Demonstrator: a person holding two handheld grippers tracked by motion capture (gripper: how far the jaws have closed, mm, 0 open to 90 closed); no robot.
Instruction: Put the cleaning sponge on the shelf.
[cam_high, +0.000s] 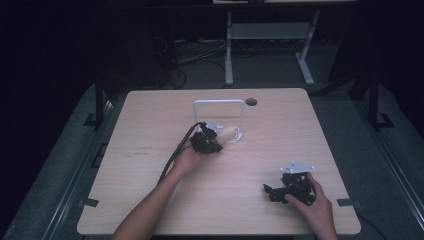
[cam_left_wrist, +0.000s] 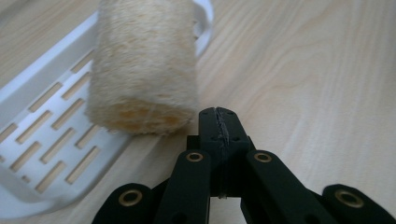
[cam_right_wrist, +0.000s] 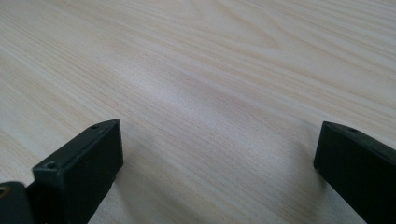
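Fibrous and pale, the loofah (cam_left_wrist: 142, 70) is seen in the left gripper view lying across the edge of the white slotted rack (cam_left_wrist: 51, 135), its near end overhanging the rim toward the table (cam_left_wrist: 303, 70). In the high view the loofah (cam_high: 228, 134) sits at the rack (cam_high: 220, 103) near the middle of the table, with the left gripper (cam_high: 210, 140) just beside it. The jaws of the left gripper (cam_left_wrist: 219, 123) are pressed together with nothing between them, their tips close to the loofah's near end; whether they touch it cannot be told. The right gripper (cam_high: 280, 190) rests well apart toward the table's right front, and in its own view its jaws stand wide open over bare wood (cam_right_wrist: 210, 70). The main risk is judged to lie in the loofah's light, round body: a push from the closed jaws could roll it off the rim and onto the table, or the light rack could be slid along with it. If a grasp is intended, the jaws would first have to be opened, and a grip taken too near the end could let the springy fibre slip out. With the right gripper so far off, the rack is left unsteadied.
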